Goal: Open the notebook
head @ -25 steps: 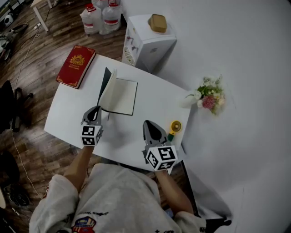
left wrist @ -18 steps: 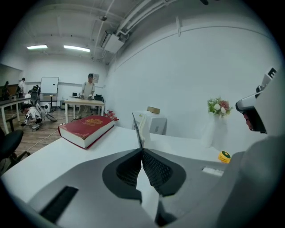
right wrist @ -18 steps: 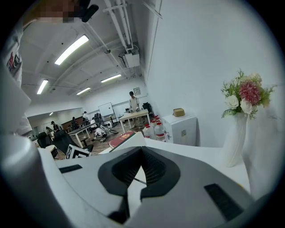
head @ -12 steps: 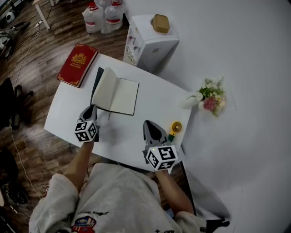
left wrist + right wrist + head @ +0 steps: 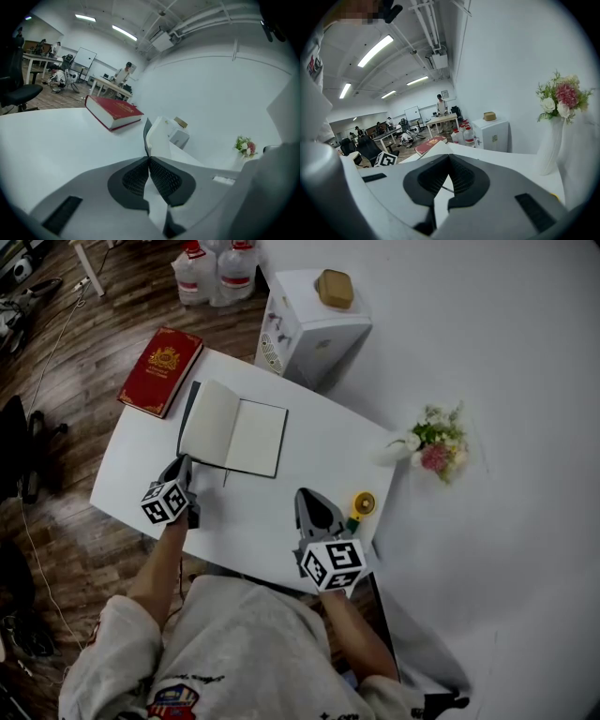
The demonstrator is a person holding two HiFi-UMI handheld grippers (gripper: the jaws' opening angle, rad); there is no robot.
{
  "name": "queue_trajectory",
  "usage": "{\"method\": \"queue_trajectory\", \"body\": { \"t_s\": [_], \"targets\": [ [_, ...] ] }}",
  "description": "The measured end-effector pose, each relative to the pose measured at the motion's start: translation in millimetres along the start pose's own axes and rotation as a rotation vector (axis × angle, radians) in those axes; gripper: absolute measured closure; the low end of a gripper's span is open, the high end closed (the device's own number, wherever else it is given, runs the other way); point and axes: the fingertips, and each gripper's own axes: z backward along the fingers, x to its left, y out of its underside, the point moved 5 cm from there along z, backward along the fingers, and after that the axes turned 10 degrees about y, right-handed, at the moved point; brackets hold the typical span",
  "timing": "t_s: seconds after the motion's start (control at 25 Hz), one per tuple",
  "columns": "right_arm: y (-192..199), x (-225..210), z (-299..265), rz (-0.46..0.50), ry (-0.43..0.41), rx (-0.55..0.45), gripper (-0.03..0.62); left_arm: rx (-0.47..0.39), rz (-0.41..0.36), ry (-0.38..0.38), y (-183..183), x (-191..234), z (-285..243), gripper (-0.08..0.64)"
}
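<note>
Left gripper (image 5: 184,465): grey moulded shell, white cube (image 5: 167,502) with black square markers.
Right gripper (image 5: 306,495): matching grey shell and marker cube.
Jaws: dark grey, cross-hatched pads (image 5: 164,180).
Sweatshirt (image 5: 244,643): light grey, colourful printed badge (image 5: 174,701) at front.

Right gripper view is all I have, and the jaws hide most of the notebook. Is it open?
Observer: Yes. In the head view the notebook lies open on the table, blank pages up.
Operator: Does the left gripper hold it?
Observer: No. The left gripper is shut on nothing, with its tip by the notebook's near left corner.
Operator: Anything beside my gripper?
Observer: A yellow disc lies on the table just right of the right gripper.
</note>
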Motion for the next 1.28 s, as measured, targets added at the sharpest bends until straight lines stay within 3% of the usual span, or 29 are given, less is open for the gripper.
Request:
{"method": "queue_trajectory", "body": {
  "t_s": [0.16,0.44,0.72,1.28],
  "targets": [
    [-0.7,1.0,-2.0,-0.002,0.0,0.0,0.595,0.02,0.019,-0.016,2.2,10.2,-1.2,0.546],
    [0.1,3.2,-6.7,-0.01,-0.005,0.003,0.595,0.116,-0.018,-0.093,6.9,22.8,-6.8,0.536],
    [1.1,3.3,-7.4,-0.015,0.0,0.004,0.595,0.193,0.03,-0.131,11.0,32.3,-13.6,0.525],
    [0.8,8.2,-8.3,-0.014,0.005,0.006,0.595,0.244,-0.005,-0.157,14.3,40.4,-8.0,0.489]
  ]
}}
